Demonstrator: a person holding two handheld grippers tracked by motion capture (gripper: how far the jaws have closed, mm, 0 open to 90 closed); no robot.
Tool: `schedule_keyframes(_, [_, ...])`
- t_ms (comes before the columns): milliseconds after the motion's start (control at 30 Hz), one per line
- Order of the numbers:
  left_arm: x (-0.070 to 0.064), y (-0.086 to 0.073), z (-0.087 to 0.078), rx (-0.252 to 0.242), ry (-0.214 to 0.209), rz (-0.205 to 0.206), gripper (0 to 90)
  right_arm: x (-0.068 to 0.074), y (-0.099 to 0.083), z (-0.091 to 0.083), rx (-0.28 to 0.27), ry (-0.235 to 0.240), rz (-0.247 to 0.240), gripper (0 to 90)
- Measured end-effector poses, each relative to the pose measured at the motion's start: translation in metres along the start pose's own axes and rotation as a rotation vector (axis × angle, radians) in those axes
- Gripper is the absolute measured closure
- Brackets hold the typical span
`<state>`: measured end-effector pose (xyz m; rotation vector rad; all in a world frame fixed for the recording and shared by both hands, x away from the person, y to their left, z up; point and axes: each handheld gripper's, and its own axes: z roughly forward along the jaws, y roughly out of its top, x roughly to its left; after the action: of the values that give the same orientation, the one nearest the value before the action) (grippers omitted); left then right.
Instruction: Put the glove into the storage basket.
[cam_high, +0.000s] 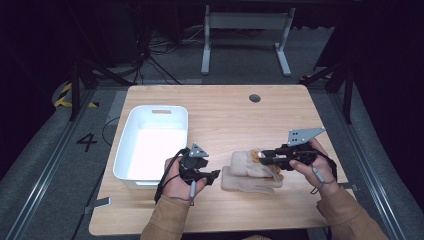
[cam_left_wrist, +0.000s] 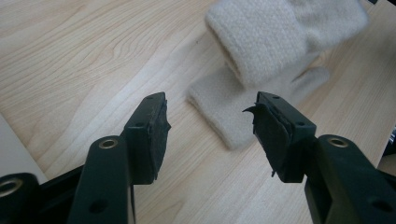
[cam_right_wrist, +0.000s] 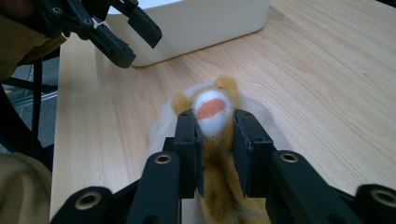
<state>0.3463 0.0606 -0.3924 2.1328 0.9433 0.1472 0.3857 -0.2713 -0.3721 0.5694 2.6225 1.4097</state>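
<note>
Two cream knit mittens (cam_high: 248, 172) lie stacked on the wooden table (cam_high: 225, 115), right of centre near the front. My right gripper (cam_high: 260, 156) is over them, shut on a small yellow plush toy (cam_right_wrist: 211, 106) with a white face and an orange patch; the toy rests on the upper mitten (cam_right_wrist: 161, 126). My left gripper (cam_high: 215, 175) is open just left of the mittens with nothing between its jaws. In the left gripper view its open gripper (cam_left_wrist: 208, 112) points at the lower mitten (cam_left_wrist: 229, 119), with the upper mitten (cam_left_wrist: 261, 42) behind.
A white rectangular bin (cam_high: 150, 145) stands at the table's left, close behind my left hand, and its wall (cam_right_wrist: 201, 25) shows in the right gripper view. A round grommet hole (cam_high: 255, 98) sits at the table's far edge. Bare wood stretches behind and to the right of the mittens.
</note>
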Motion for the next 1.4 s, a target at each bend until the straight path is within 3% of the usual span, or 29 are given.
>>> schedule_keyframes(133, [0.000, 0.000, 0.000, 0.001, -0.002, 0.005, 45.1, 0.001, -0.003, 0.008, 0.001, 0.025, 0.001, 73.2])
schedule_keyframes(433, [0.000, 0.000, 0.000, 0.005, 0.000, 0.010, 44.9, 0.001, -0.011, 0.022, 0.016, 0.033, 0.008, 73.1])
schedule_keyframes(700, [-0.001, 0.000, 0.001, 0.009, -0.002, 0.014, 44.8, 0.004, -0.014, 0.031, 0.049, 0.078, 0.014, 72.9])
schedule_keyframes(1200, [-0.002, 0.000, 0.003, 0.024, -0.004, 0.024, 43.1, 0.009, -0.022, 0.042, 0.188, 0.031, -0.001, 70.8])
schedule_keyframes(1300, [-0.002, 0.001, 0.005, 0.031, -0.008, 0.033, 42.5, 0.010, -0.023, 0.043, 0.200, 0.023, 0.006, 67.1])
schedule_keyframes(1400, [-0.004, 0.002, 0.007, 0.032, -0.013, 0.035, 41.4, 0.011, -0.024, 0.043, 0.189, 0.015, 0.015, 57.2])
